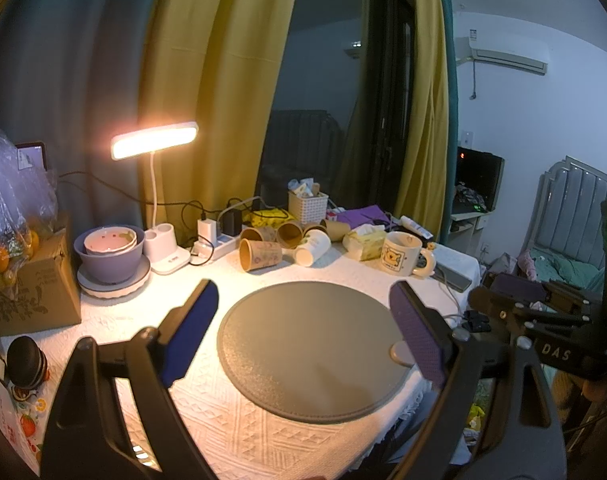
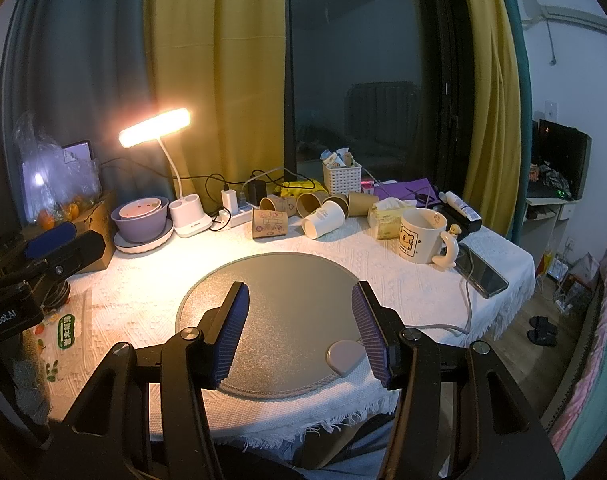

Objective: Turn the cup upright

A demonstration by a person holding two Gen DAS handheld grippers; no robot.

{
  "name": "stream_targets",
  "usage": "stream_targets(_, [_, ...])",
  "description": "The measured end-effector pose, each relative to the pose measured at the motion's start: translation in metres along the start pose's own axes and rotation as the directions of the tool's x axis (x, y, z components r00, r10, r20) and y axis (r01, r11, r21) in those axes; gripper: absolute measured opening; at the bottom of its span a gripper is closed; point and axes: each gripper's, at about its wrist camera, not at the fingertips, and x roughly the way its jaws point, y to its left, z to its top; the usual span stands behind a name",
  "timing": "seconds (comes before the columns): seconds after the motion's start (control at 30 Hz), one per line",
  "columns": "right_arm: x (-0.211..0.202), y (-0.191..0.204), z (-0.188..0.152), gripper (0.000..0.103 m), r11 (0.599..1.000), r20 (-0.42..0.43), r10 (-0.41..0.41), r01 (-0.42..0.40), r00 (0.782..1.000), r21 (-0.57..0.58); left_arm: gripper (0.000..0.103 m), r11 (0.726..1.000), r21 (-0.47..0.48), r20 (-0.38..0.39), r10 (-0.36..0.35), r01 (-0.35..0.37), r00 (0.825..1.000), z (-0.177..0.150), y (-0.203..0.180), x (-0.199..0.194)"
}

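White paper cup (image 1: 312, 247) (image 2: 323, 219) lies on its side at the bench's far edge, long axis near-level, open mouth toward the camera and leftward; brown paper cups (image 1: 260, 255) (image 2: 269, 223) lie tipped beside and behind it, a bear mug (image 1: 402, 254) (image 2: 422, 237) stands upright to its right. Left gripper (image 1: 303, 332) and right gripper (image 2: 299, 334) both gape wide, empty, above the round grey mat (image 1: 311, 350) (image 2: 287, 280). White knit cloth (image 1: 231, 432) (image 2: 143, 292) covers the bench; lit desk lamp (image 1: 154, 140) (image 2: 154, 126), yellow curtains (image 1: 207, 80) (image 2: 215, 60) behind.

R tongs (image 2: 301, 322) spread wide, nothing btwn, over grey round mat (image 2: 287, 280) on tabletop (image 2: 383, 276). White paper cup (image 2: 323, 219) lies on side behind mat, near brown cups (image 2: 269, 223). Mug (image 2: 423, 236) upright at right.
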Motion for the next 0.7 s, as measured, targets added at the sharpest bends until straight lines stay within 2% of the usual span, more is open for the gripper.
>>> stream_targets(0.57, [0.0022, -0.0027, -0.0022, 0.057, 1.000, 0.000, -0.001, 0.001, 1.000, -0.002, 0.088, 1.000, 0.001, -0.001, -0.003, 0.003, 1.000, -0.0005, 0.0005, -0.0011])
stream_targets(0.7, [0.0072, 0.0009, -0.0004, 0.057, 1.000, -0.007, 0.001, -0.001, 1.000, -0.006, 0.088, 1.000, 0.020, -0.021, -0.007, 0.007, 1.000, 0.0032, 0.0044, 0.0067])
